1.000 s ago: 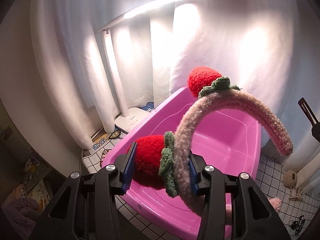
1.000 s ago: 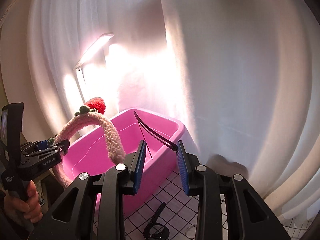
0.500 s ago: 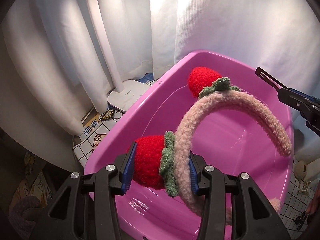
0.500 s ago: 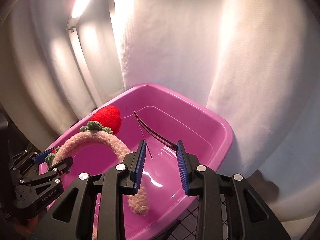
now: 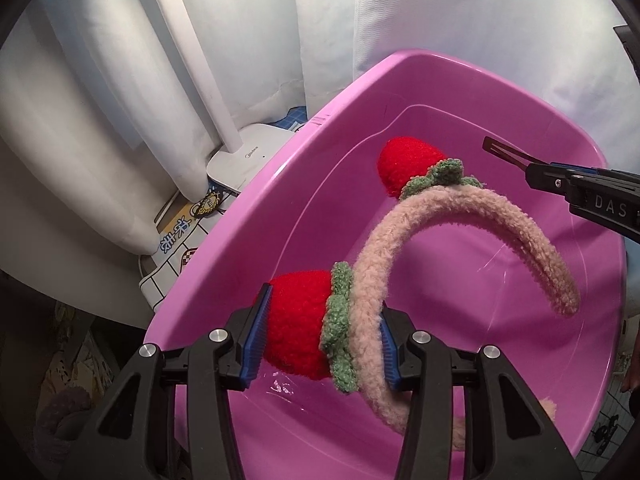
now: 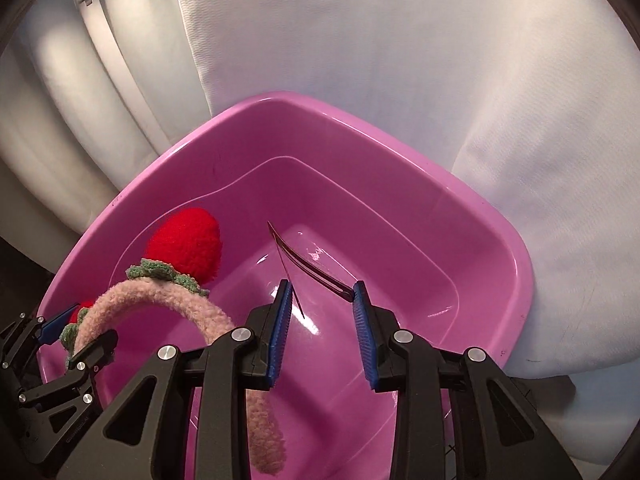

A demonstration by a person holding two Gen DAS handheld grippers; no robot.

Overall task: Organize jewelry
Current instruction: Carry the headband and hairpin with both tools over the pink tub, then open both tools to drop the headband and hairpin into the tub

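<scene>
My left gripper [image 5: 322,334] is shut on a fuzzy pink headband [image 5: 460,216] with two red knitted strawberries, gripping across one strawberry [image 5: 298,322] and the band. It holds the headband over the inside of a pink plastic tub [image 5: 248,200]. My right gripper [image 6: 322,294] is shut on a thin dark hair clip [image 6: 308,266], whose two prongs span the gap between the blue pads, above the tub [image 6: 500,240]. The headband [image 6: 168,296] and the left gripper [image 6: 72,332] show at the left of the right wrist view. The right gripper [image 5: 540,174] with the clip shows at the right of the left wrist view.
White curtains hang behind the tub. A white desk lamp base [image 5: 248,158] and its stem stand left of the tub on a checked cloth. Small dark items [image 5: 608,432] lie on the grid cloth at the lower right.
Both grippers have dropped and tilted down toward the tub. The headband and the hair clip now hang over the tub's inside; the lamp head has left view.
</scene>
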